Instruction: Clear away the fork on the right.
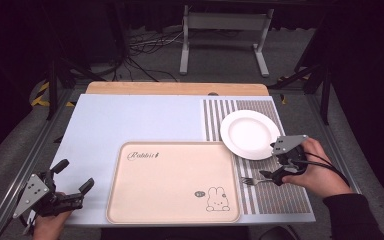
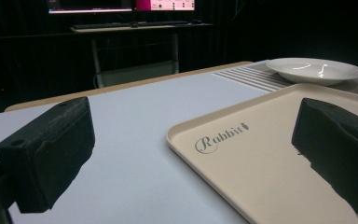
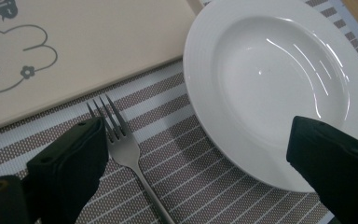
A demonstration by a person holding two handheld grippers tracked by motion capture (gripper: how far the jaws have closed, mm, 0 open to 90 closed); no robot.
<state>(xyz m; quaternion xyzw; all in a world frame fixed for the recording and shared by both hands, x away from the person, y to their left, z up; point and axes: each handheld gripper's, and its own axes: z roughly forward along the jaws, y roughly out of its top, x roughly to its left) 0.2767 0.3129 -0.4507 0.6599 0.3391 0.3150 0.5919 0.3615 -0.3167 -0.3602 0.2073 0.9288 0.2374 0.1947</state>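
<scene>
Right gripper [image 3: 200,158] over fork [image 3: 121,140]

Lab: dark curtains, floor cables [image 1: 145,47], monitors [image 2: 121,5]

Fork [image 3: 129,156] on striped placemat [image 3: 205,182], beside white plate [image 3: 279,74], cream tray [image 3: 84,51] above

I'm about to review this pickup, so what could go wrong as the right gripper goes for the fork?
The right gripper stands open with the fork beside one jaw, not centred, so closing may push it aside. The other jaw hangs over the white plate and could strike its rim. The fork lies flat on the striped placemat, so the jaws may slip off it.
</scene>
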